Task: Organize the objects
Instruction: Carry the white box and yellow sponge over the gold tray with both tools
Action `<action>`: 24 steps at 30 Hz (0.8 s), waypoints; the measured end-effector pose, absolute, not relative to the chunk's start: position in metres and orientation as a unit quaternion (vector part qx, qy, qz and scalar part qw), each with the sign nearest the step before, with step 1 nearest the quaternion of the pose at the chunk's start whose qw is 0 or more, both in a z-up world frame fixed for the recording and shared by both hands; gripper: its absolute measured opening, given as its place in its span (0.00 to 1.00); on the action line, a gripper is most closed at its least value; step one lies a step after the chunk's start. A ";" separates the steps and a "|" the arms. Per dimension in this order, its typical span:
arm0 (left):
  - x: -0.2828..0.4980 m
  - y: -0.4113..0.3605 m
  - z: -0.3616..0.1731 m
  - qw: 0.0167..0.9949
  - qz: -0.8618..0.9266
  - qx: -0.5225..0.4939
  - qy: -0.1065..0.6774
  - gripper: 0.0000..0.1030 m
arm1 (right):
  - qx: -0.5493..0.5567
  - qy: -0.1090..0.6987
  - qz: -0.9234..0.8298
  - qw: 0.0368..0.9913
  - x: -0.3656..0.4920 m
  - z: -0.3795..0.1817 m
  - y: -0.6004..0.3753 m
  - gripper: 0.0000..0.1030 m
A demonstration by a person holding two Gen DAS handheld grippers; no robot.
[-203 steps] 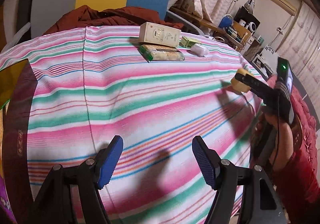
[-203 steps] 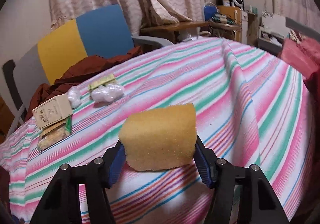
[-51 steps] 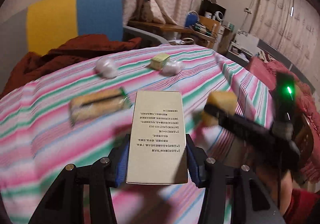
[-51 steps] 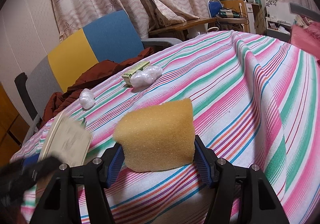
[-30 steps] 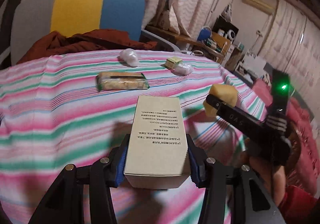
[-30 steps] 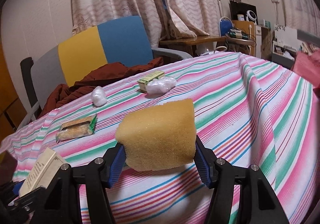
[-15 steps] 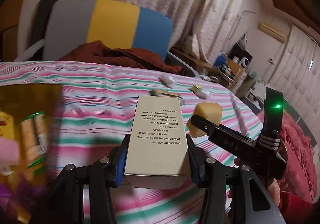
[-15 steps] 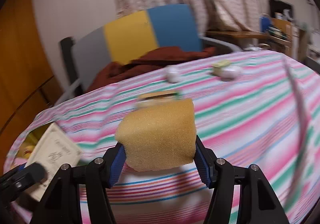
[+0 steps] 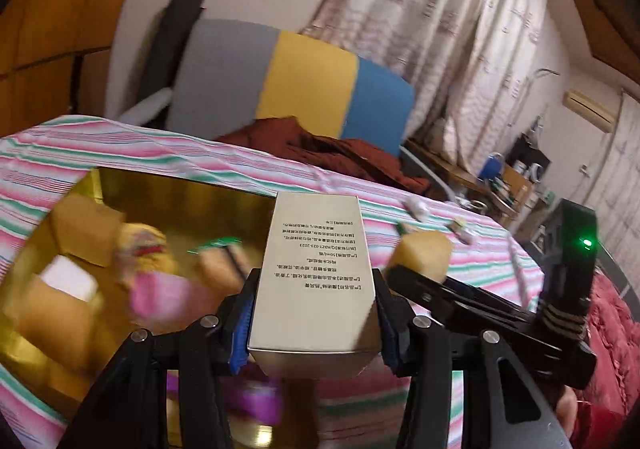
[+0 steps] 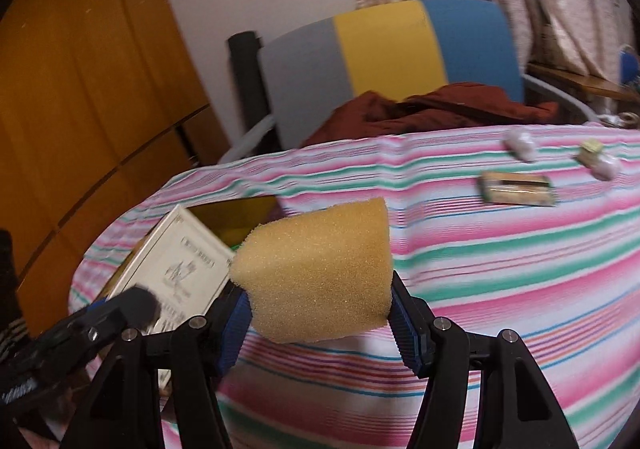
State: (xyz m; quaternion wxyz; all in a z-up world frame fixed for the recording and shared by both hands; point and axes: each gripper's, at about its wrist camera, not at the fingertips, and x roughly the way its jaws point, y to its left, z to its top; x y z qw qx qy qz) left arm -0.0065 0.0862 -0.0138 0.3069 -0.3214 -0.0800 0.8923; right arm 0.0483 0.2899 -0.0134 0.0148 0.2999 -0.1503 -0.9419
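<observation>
A striped tablecloth (image 10: 520, 249) in pink, green and white fills the lower half of both views, with a grey, yellow and blue chair back (image 10: 384, 57) and a rust-red garment (image 10: 432, 109) behind it, and patterned curtains (image 9: 460, 29) across the upper right. My left gripper (image 9: 312, 313) is clamped on a cream carton (image 9: 316, 281), blue pads pressing both long sides, its printed panel facing up at centre frame. Just behind and left of the carton sits a gold-lined box (image 9: 120, 249), already holding blurred items, something pink and something yellow among them; I can't make them out any better. Over on the right of the left wrist view, my right gripper (image 9: 404, 269) comes in from the edge, green light glowing on its body. In its own view the right gripper (image 10: 320, 313) squeezes a yellow sponge (image 10: 316, 273) at centre, pads dug into both flanks. The carton (image 10: 176, 273) shows at lower left there, just beside the sponge. Far off, upper right on the cloth, lie a wrapped snack bar (image 10: 516, 189), a small green-and-cream box (image 10: 592, 149) and two white wrapped lumps (image 10: 520, 145).
</observation>
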 end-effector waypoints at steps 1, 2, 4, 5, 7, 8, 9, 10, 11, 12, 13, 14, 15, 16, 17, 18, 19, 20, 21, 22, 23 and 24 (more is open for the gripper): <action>-0.014 0.075 -0.013 0.293 0.896 -0.322 -0.088 0.49 | 0.302 -0.146 -0.942 0.022 0.044 -0.012 0.283 0.61; -0.018 0.069 -0.013 0.286 0.898 -0.323 -0.091 0.49 | 0.304 -0.143 -0.942 0.028 0.040 -0.011 0.277 0.62; -0.032 0.054 -0.014 0.266 0.900 -0.333 -0.093 0.49 | 0.308 -0.139 -0.940 0.043 0.029 -0.007 0.266 0.62; -0.036 0.048 -0.015 0.255 0.903 -0.333 -0.094 0.49 | 0.310 -0.137 -0.940 0.049 0.024 -0.006 0.261 0.62; -0.046 0.034 -0.017 0.241 0.903 -0.342 -0.097 0.49 | 0.317 -0.129 -0.938 0.059 0.012 -0.006 0.248 0.62; -0.049 0.030 -0.018 0.236 0.903 -0.345 -0.099 0.49 | 0.320 -0.127 -0.937 0.063 0.006 -0.006 0.245 0.62; -0.053 0.025 -0.019 0.227 0.905 -0.346 -0.100 0.49 | 0.324 -0.124 -0.935 0.071 -0.001 -0.006 0.238 0.62; -0.055 0.020 -0.020 0.220 0.906 -0.346 -0.100 0.49 | 0.327 -0.121 -0.934 0.077 -0.006 -0.006 0.233 0.62; -0.060 0.015 -0.022 0.216 0.906 -0.351 -0.097 0.49 | 0.328 -0.118 -0.934 0.080 -0.008 -0.005 0.228 0.62; -0.062 0.011 -0.023 0.212 0.906 -0.353 -0.096 0.49 | 0.332 -0.113 -0.933 0.086 -0.014 -0.005 0.222 0.62; -0.066 0.009 -0.025 0.206 0.907 -0.355 -0.094 0.49 | 0.335 -0.110 -0.932 0.089 -0.019 -0.006 0.219 0.62; -0.068 0.006 -0.026 0.206 0.906 -0.357 -0.093 0.49 | 0.339 -0.105 -0.930 0.093 -0.025 -0.007 0.214 0.62; -0.075 0.005 -0.026 0.207 0.905 -0.362 -0.086 0.49 | 0.345 -0.100 -0.929 0.095 -0.030 -0.007 0.210 0.63; -0.079 0.005 -0.026 0.204 0.906 -0.362 -0.081 0.49 | 0.350 -0.094 -0.927 0.096 -0.035 -0.008 0.207 0.63; -0.083 0.006 -0.025 0.202 0.907 -0.362 -0.078 0.49 | 0.354 -0.090 -0.926 0.097 -0.038 -0.009 0.205 0.63; -0.089 0.006 -0.024 0.204 0.905 -0.364 -0.077 0.49 | 0.357 -0.088 -0.925 0.098 -0.041 -0.009 0.202 0.63; -0.097 0.006 -0.023 0.208 0.903 -0.367 -0.079 0.49 | 0.361 -0.085 -0.923 0.099 -0.048 -0.010 0.200 0.63; -0.103 0.006 -0.022 0.207 0.902 -0.369 -0.083 0.49 | 0.364 -0.082 -0.923 0.098 -0.054 -0.011 0.197 0.63; -0.110 0.006 -0.022 0.206 0.900 -0.373 -0.087 0.49 | 0.367 -0.080 -0.922 0.097 -0.061 -0.012 0.195 0.64; -0.120 0.006 -0.024 0.207 0.894 -0.386 -0.093 0.49 | 0.371 -0.078 -0.920 0.096 -0.068 -0.013 0.194 0.64; -0.126 0.006 -0.024 0.203 0.891 -0.394 -0.099 0.49 | 0.377 -0.077 -0.918 0.095 -0.074 -0.015 0.193 0.64; -0.134 0.006 -0.025 0.199 0.888 -0.400 -0.110 0.49 | 0.386 -0.077 -0.914 0.093 -0.081 -0.017 0.192 0.64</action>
